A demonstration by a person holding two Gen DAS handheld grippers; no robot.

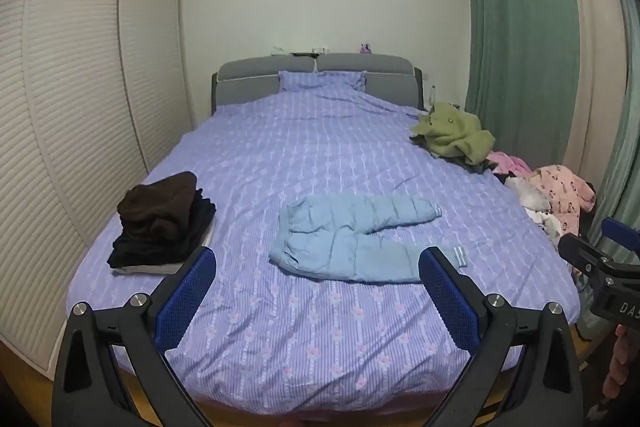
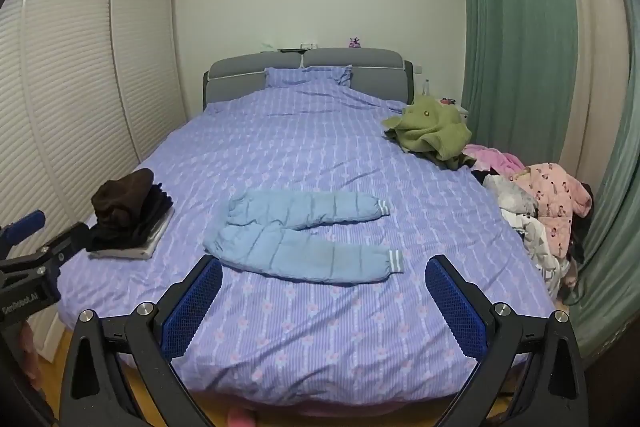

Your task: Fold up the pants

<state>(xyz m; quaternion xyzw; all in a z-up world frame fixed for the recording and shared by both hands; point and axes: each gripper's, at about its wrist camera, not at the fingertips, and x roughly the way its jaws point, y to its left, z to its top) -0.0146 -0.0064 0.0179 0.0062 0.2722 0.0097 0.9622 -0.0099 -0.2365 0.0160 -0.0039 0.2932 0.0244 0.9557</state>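
On the near half of the bed [image 1: 320,155], roughly at its middle, the pants [image 1: 352,239] were laid flat and unfolded. They were light blue and quilted, with the waistband toward the left and the two legs spread apart in a V toward the right. Each leg ended in a striped cuff [image 2: 394,261]. The bed was covered by a purple patterned duvet.

The left gripper [image 1: 318,291] was held above the foot of the bed, short of the pants, with its blue-padded fingers [image 1: 188,291] spread wide and nothing between them. The right gripper [image 2: 324,297] was held beside it in the same way, its fingers [image 2: 456,303] also spread wide and empty. Neither gripper was touching the pants.

To the left of the pants, near the bed's edge, a stack [image 1: 160,227] of dark folded clothes was seen, topped by a brown garment. On the far right side of the bed a green garment [image 1: 454,133] was lying crumpled. Closer along the right edge, a loose pile [image 1: 556,195] of pink, white and dark clothes was heaped. At the head of the bed a matching pillow [image 1: 322,81] was set against a grey headboard [image 1: 248,83]. A louvred wardrobe [image 1: 80,87] stood along the left wall, and green curtains [image 1: 520,27] hung on the right.
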